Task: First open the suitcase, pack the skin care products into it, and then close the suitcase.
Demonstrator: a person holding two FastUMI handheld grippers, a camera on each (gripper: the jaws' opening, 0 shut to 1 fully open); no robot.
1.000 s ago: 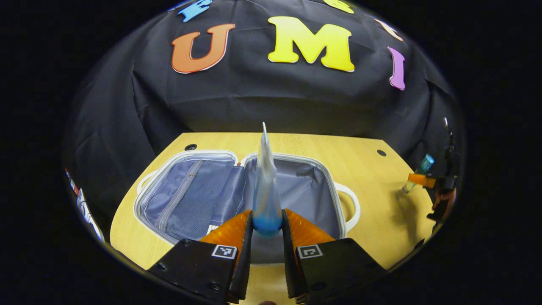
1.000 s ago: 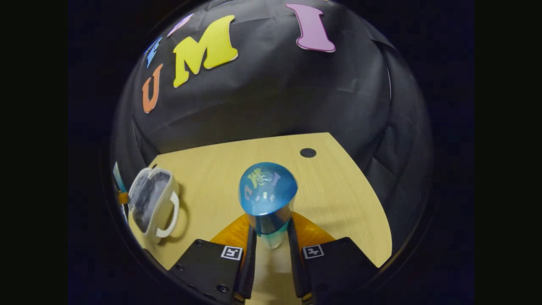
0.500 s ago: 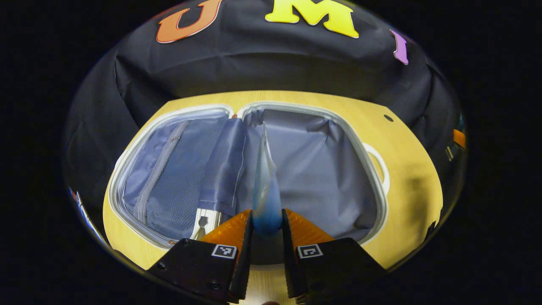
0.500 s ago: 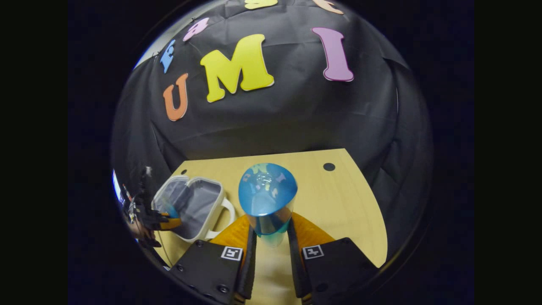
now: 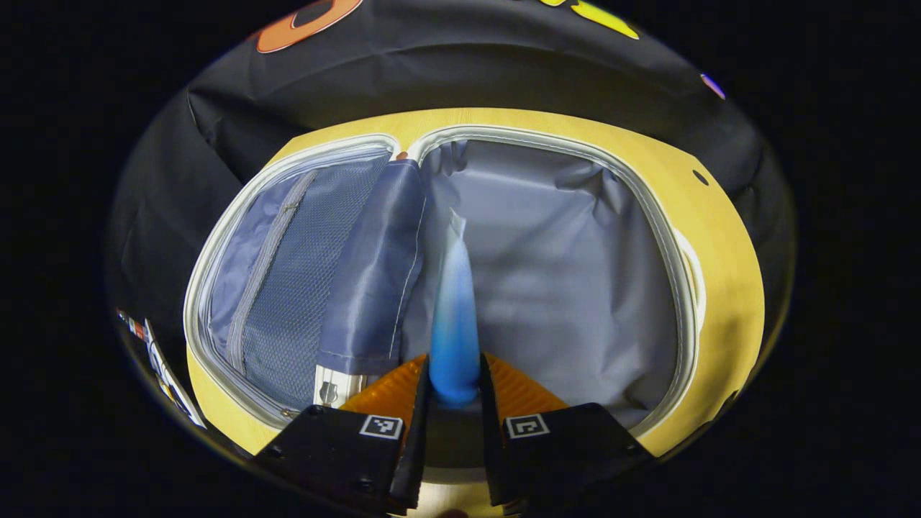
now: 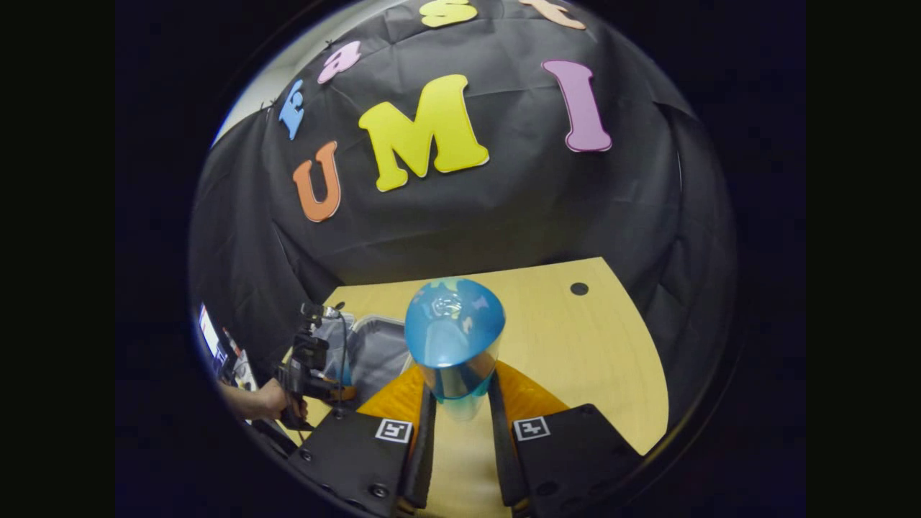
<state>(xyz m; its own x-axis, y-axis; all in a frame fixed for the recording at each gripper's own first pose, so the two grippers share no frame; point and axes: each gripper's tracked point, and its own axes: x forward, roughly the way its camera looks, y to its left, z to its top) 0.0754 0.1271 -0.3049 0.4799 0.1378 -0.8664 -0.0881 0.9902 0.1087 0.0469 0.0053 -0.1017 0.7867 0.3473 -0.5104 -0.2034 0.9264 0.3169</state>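
Blue-to-clear soft plastic tube (image 5: 453, 316), pinched at its blue capped end between both fingers of the left gripper (image 5: 454, 392), long axis running straight out along those fingers, flat crimped tail pointing away toward the far wall of the case. Directly below and ahead of that tail: the right-hand half of the open white hard-shell suitcase (image 5: 669, 252), grey fabric lining bare, lying flat on the pale wooden table (image 5: 727, 288). To the left of the tube, a loose grey divider flap (image 5: 374, 273) draped over the hinge line, then the other half with its zipped mesh pocket (image 5: 288, 266). Tube tip apparently above the lining, not yet touching, though hard to be sure from this angle. Judged next need: lower or tilt flat so the long axis lies along the lining, clear of the flap, then release.

Farther out, seen from the right gripper view: a second item, a clear bottle with a rounded blue cap (image 6: 453, 338), clamped by both fingers of the right gripper (image 6: 460, 410), cap end leading. Suitcase (image 6: 378, 352) off to the lower left from there, with the left gripper (image 6: 313, 381) and the hand (image 6: 270, 399) holding it over its near edge. Left plainly the nearer of the two to the case; right held back over bare tabletop, apparently waiting its turn.
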